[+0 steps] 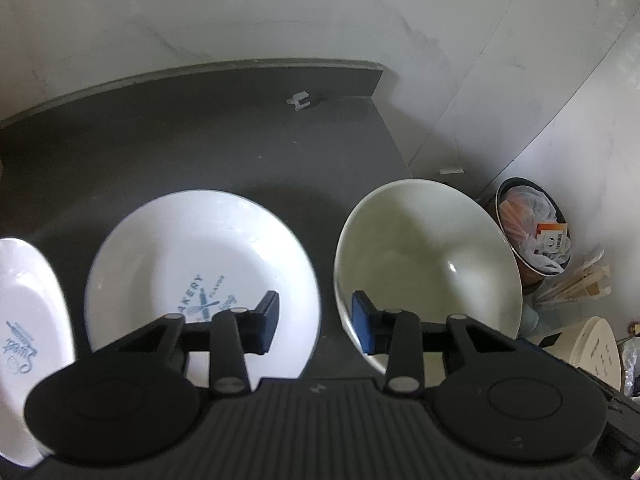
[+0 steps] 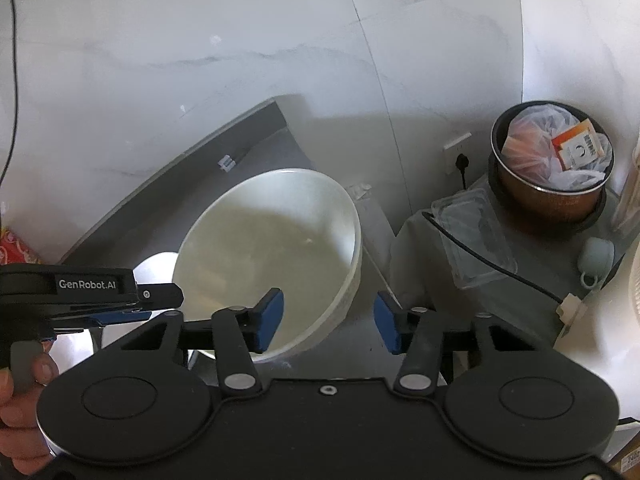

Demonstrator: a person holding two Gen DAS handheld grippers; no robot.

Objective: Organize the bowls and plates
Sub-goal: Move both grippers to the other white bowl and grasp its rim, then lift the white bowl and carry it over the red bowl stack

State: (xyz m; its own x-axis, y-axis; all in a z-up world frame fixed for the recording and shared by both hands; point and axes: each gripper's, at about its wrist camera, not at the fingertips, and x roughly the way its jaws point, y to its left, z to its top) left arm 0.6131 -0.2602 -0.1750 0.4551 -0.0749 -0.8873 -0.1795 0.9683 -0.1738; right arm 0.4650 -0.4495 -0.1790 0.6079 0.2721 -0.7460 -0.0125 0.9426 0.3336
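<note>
A large white bowl stands at the right end of the dark counter. To its left lies a white plate with a blue "BAKERY" print, and a second printed white plate is cut off at the far left. My left gripper is open: one finger hangs over the bakery plate, the other at the bowl's left rim. My right gripper is open astride the bowl's right rim, with one pad inside and one outside. The left gripper's body and a hand show beside the bowl.
A marble wall backs the counter. A small white clip lies near the back. Right of the counter, lower down, are a round bin with a plastic bag, a clear plastic box, a pale mug, a black cable and a white appliance.
</note>
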